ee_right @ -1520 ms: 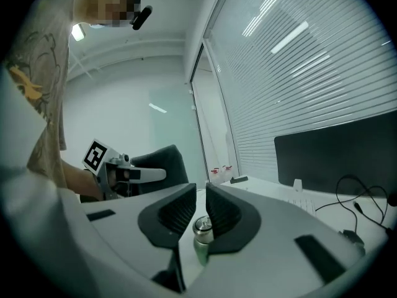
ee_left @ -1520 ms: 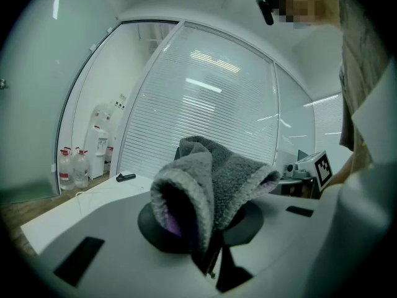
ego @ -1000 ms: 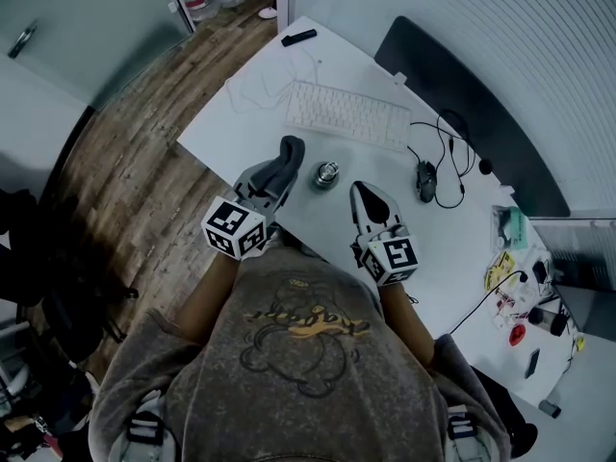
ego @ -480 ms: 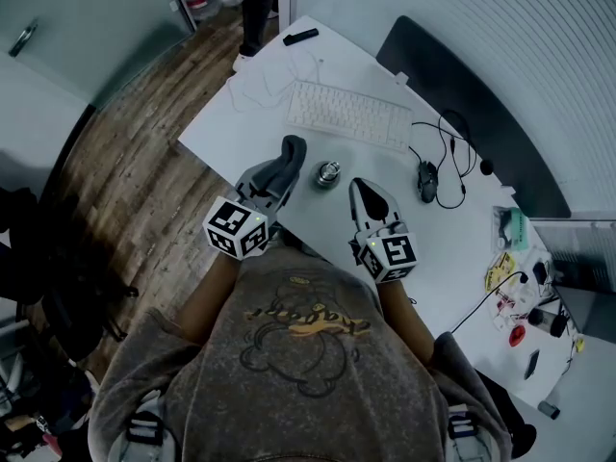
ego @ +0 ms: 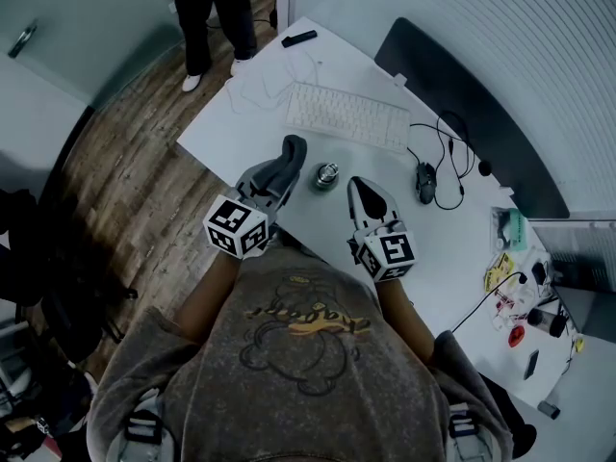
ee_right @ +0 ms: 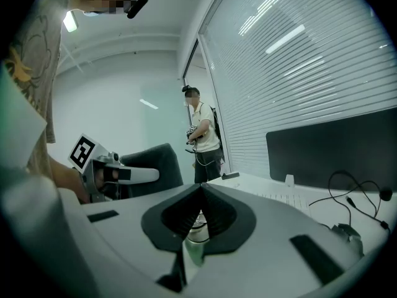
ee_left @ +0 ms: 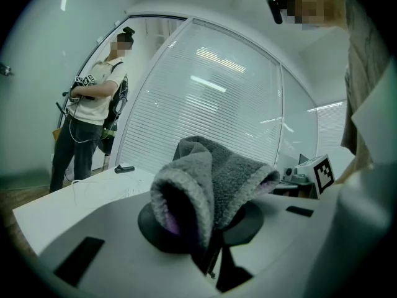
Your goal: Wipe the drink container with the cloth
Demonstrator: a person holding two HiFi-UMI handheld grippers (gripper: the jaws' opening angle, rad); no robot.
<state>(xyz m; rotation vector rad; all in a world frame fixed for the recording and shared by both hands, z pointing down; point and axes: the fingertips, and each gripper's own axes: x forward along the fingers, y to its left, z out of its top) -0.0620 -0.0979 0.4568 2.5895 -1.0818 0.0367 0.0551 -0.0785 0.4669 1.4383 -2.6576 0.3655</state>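
Floorboards (ego: 125, 171) fill the left of the head view, and at eleven o'clock a person (ego: 214, 8) stands on them beside the far corner of the white table (ego: 241, 123). That person also shows at nine o'clock in the left gripper view. The left gripper (ego: 277, 176) reaches over the near edge of the table. Its jaws are clamped on a grey cloth (ego: 291, 150), which bunches up past the tips in a thick fold. In its own view the left gripper (ee_left: 211, 256) has the cloth (ee_left: 211, 176) pinched in the slit where the two jaws meet. The fleecy folds stand up and hide most of what lies ahead. The drink container (ego: 327, 174) stands upright on the table between the two grippers, at three o'clock from the cloth and apart from it. The right gripper (ego: 362, 191) lies at four o'clock from the drink container, near it but not touching. Its jaws are pressed together with nothing between them. In the right gripper view the right gripper (ee_right: 200, 194) shows that closed seam, with the drink container (ee_right: 196, 225) glimpsed just beyond the tips. A white keyboard (ego: 348, 115) lies at twelve o'clock from the drink container. A mouse (ego: 426, 181) sits at three o'clock of it, and a dark monitor (ego: 462, 104) stands at one o'clock.
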